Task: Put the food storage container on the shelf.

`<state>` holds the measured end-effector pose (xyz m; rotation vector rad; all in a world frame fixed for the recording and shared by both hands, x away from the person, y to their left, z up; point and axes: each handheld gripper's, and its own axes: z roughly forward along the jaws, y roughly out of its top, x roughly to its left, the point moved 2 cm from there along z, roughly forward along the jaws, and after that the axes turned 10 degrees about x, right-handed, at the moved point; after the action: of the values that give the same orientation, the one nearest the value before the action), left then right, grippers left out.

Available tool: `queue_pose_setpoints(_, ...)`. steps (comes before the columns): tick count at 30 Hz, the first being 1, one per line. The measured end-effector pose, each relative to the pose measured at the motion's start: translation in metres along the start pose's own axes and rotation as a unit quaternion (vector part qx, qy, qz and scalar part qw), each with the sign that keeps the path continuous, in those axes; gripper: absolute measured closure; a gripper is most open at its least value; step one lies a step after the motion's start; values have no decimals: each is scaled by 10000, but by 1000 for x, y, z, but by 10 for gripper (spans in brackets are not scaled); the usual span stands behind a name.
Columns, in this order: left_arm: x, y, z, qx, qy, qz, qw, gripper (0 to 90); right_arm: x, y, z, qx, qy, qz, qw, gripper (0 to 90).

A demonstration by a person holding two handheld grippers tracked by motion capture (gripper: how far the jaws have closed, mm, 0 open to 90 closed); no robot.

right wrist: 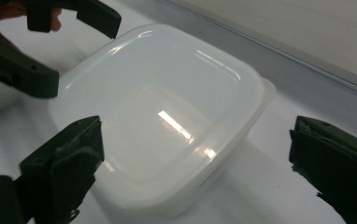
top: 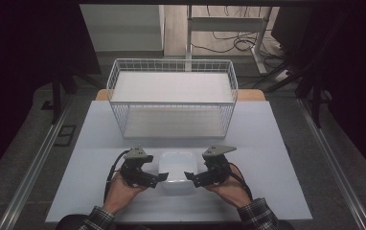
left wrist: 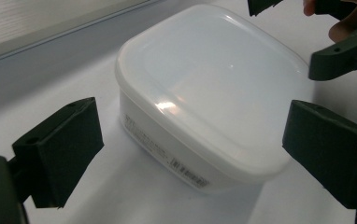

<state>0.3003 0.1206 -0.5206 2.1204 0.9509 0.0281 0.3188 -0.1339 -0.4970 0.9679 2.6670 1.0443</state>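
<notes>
A white lidded plastic container (top: 177,171) rests on the pale table (top: 267,143) near its front edge, between my two hands. My left gripper (top: 161,178) is at the container's left side, jaws wide apart and off its walls. In the left gripper view the container (left wrist: 209,93) lies beyond the spread jaws of the left gripper (left wrist: 200,163). My right gripper (top: 188,176) is at the container's right side, also open. The right gripper view has the container (right wrist: 162,116) between and ahead of the right gripper (right wrist: 204,172); no pad presses on it.
A white wire basket (top: 171,96) stands at the back of the table, behind the container. Dark floor, metal rails and cables lie beyond the table edges.
</notes>
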Motion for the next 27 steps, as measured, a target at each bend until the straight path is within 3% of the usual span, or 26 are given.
queue_pose_setpoints(6,2,1,11,51,-188,-134,9997,35,-4,2,12,232,271,256,9990,64)
queue_pose_setpoints(9,0,0,10,55,-431,-131,9990,99,-4,1,12,227,375,306,9986,103)
queue_pose_setpoints(11,-3,-1,9,94,-416,-115,9990,128,-3,-2,12,241,604,410,9970,133)
queue_pose_setpoints(15,-10,-3,4,186,-342,-141,9991,184,2,-7,9,311,631,524,9961,162)
queue_pose_setpoints(19,-11,-7,-5,96,-290,-230,9993,348,3,-12,-3,283,577,661,9957,338)
queue_pose_setpoints(24,-15,-7,-11,22,-121,-295,9995,472,7,-16,-13,212,372,771,9961,497)
queue_pose_setpoints(27,-15,-7,-15,-189,8,-398,9990,571,6,-18,-18,73,348,1014,9942,617)
